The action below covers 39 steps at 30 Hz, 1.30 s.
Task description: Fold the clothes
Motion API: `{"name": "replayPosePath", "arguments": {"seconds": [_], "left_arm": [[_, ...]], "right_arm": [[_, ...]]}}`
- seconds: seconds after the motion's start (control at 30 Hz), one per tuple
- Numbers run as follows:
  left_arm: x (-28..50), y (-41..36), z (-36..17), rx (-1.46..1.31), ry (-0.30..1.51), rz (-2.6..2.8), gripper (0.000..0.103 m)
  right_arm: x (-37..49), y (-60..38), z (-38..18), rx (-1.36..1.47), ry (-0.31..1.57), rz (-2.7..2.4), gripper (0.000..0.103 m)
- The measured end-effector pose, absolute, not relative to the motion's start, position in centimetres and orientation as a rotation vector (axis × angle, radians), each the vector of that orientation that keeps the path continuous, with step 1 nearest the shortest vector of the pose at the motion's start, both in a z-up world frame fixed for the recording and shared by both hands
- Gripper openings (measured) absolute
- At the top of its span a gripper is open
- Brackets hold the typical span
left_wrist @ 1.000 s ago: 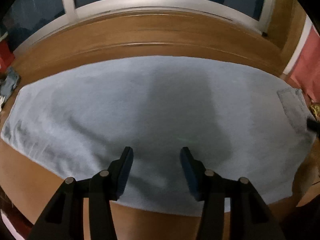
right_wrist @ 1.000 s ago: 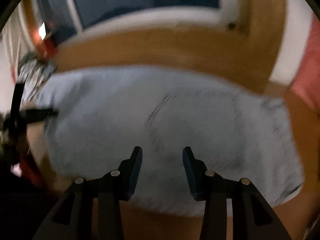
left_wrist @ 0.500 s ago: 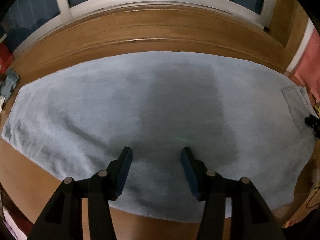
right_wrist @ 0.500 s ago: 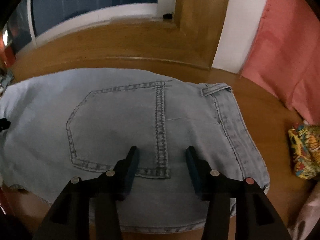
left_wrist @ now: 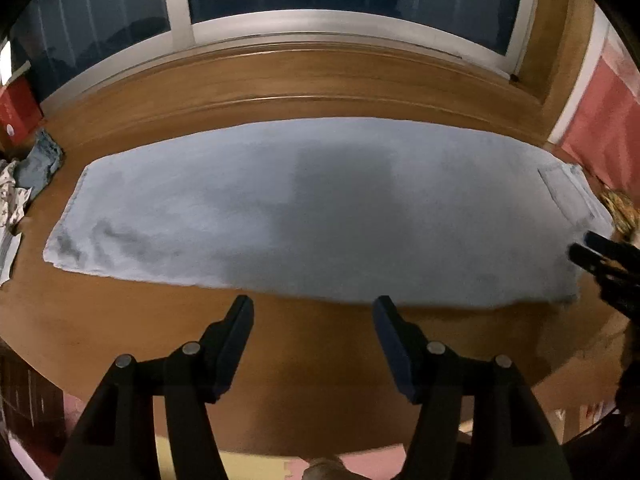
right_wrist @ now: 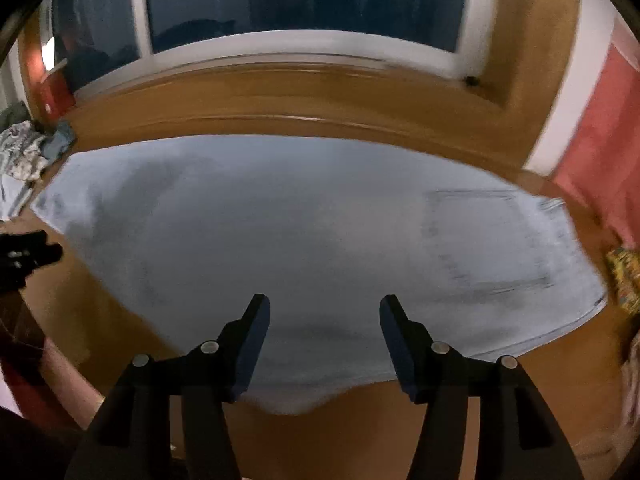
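While blur hides stitching (right view), jeans lie flat.

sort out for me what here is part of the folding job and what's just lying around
Part of the job:
- light blue jeans, spread flat on the wooden table
- left gripper, jaws open, holding nothing
- right gripper, jaws open, holding nothing

Lying about:
- crumpled clothes at the table's left end
- red box
- patterned yellow item at the right
- pink curtain
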State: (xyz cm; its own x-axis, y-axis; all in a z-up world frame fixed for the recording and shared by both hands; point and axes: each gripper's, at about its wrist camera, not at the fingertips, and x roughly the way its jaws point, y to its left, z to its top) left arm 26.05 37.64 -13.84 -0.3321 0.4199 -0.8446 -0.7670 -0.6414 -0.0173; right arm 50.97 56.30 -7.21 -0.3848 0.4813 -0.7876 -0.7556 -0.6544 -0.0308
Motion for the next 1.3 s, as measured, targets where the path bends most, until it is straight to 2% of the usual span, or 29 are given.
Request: {"name": "replayPosePath", "arguments": {"seconds": [0.17, 0.3, 0.57, 0.73, 1.0, 1.3], "left_arm": [[24.0, 33.5, -13.8, -1.133, 0.504, 2.017, 0.060], [22.6, 31.3, -13.7, -1.155, 0.478, 2.025, 0.060], [19.8, 29.1, -12.9, -1.185, 0.490, 2.086, 0.060], [17.7, 27.4, -12.2, -1.189, 0.511, 2.123, 0.060], [13.0, 24.7, -12.3, -1.195, 0.488, 2.115, 0.060], [5.1, 20.7, -13.7, -1.142, 0.633, 1.913, 0.060]], "right_arm": [[45.3, 52.1, -8.0, -1.018, 0.480, 2.107, 0.058], [41.9, 50.4, -8.4, -1.070, 0.431, 2.150, 0.064], [35.4, 50.3, -8.6, -1.079, 0.471, 2.284, 0.064], [31.6, 49.3, -8.9, -1.105, 0.414, 2.382, 0.064], [26.8, 44.3, -9.0, -1.187, 0.401, 2.401, 0.064], [19.7, 39.3, -9.6, -1.172, 0.429, 2.318, 0.064]]}}
